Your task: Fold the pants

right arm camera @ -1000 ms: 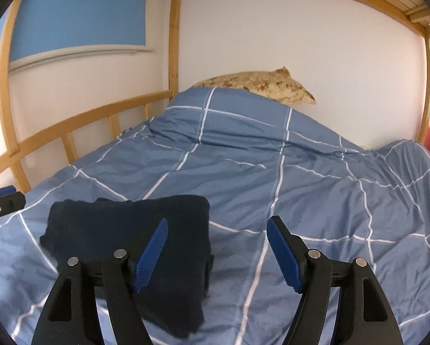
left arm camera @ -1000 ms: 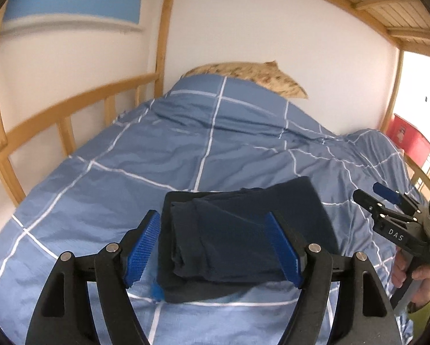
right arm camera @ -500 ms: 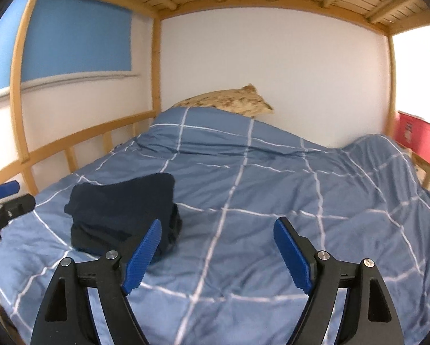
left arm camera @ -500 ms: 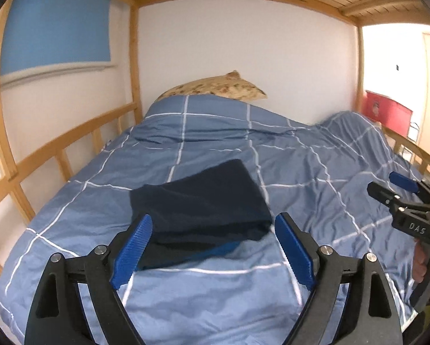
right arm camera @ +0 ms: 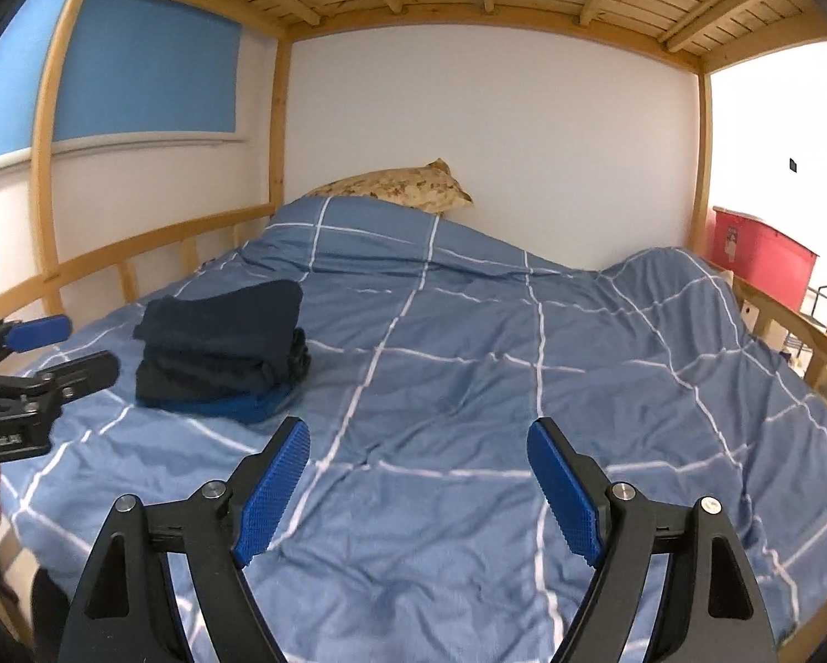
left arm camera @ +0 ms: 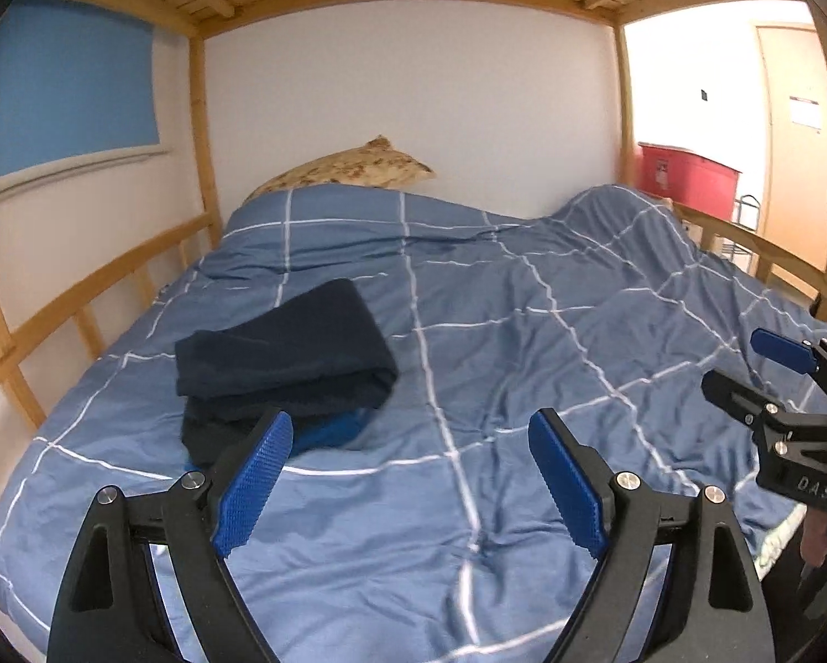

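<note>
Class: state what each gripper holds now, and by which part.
Nothing: left gripper and right gripper are open, clear of the folded pants.

Home bedroom: wooden bunk bed (right arm camera: 270,127), checked duvet (right arm camera: 469,364), pillow (right arm camera: 397,188)

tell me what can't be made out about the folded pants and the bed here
- Folded pants, left wrist view: the near corner is hidden behind a blue pad of the left hand-held gripper.
- Bright blue fabric under them, right wrist view: garment or lining, cannot tell.
- Pillow: lower part hidden under the duvet.
</note>
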